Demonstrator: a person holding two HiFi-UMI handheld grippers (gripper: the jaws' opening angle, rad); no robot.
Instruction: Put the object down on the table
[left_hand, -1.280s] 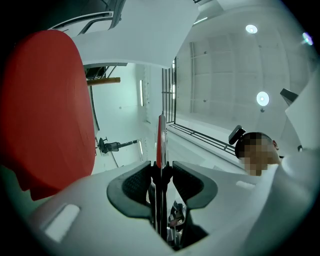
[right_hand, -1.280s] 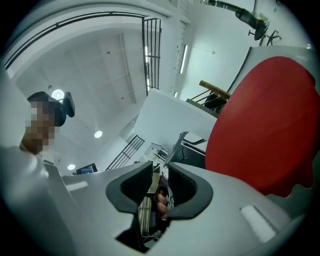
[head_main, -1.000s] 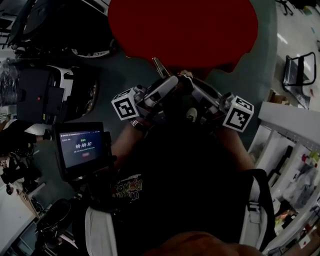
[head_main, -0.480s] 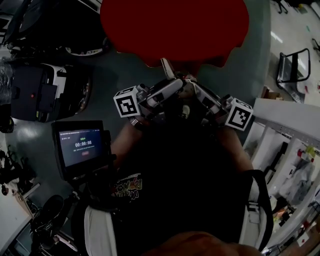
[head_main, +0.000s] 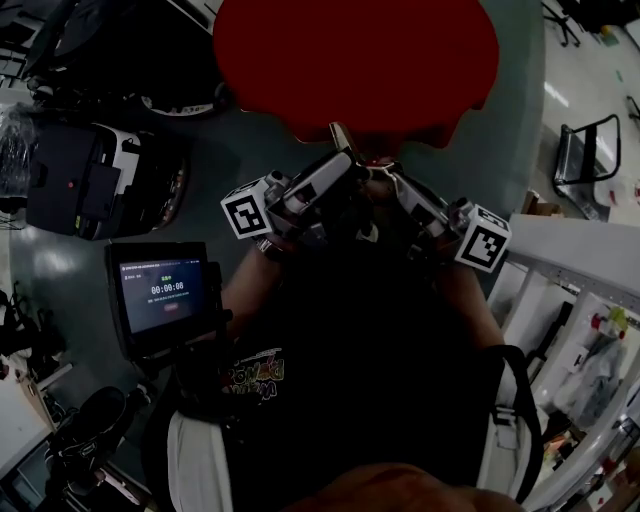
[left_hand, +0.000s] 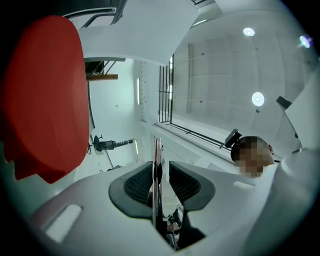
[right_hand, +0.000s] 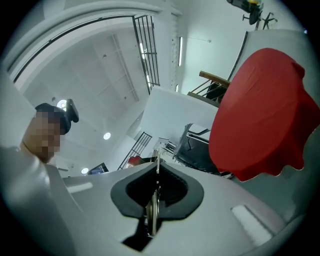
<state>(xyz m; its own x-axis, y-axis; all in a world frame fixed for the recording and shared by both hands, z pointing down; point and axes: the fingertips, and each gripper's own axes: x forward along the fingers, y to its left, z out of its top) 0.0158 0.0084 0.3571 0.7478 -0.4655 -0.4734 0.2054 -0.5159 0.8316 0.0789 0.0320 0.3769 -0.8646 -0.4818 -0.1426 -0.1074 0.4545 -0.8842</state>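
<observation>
Head view: both tongs are held close to the person's chest in mid-frame. A thin metal strip (head_main: 339, 136) pokes up from the left tongs (head_main: 347, 166) toward the red counter (head_main: 350, 60) at the top; the right tongs (head_main: 390, 182) sit just beside.

Left gripper view: the left tongs (left_hand: 162, 175) are clamped on the metal strip (left_hand: 157, 165), seen edge-on, with the counter (left_hand: 45, 100) at far left.

Right gripper view: the right tongs (right_hand: 156, 185) are pressed together on a metal strip (right_hand: 154, 207). Whether it is the same piece, I cannot tell.

The carry is likely in hand; next, reach over the counter, lower, then part the tongs.
</observation>
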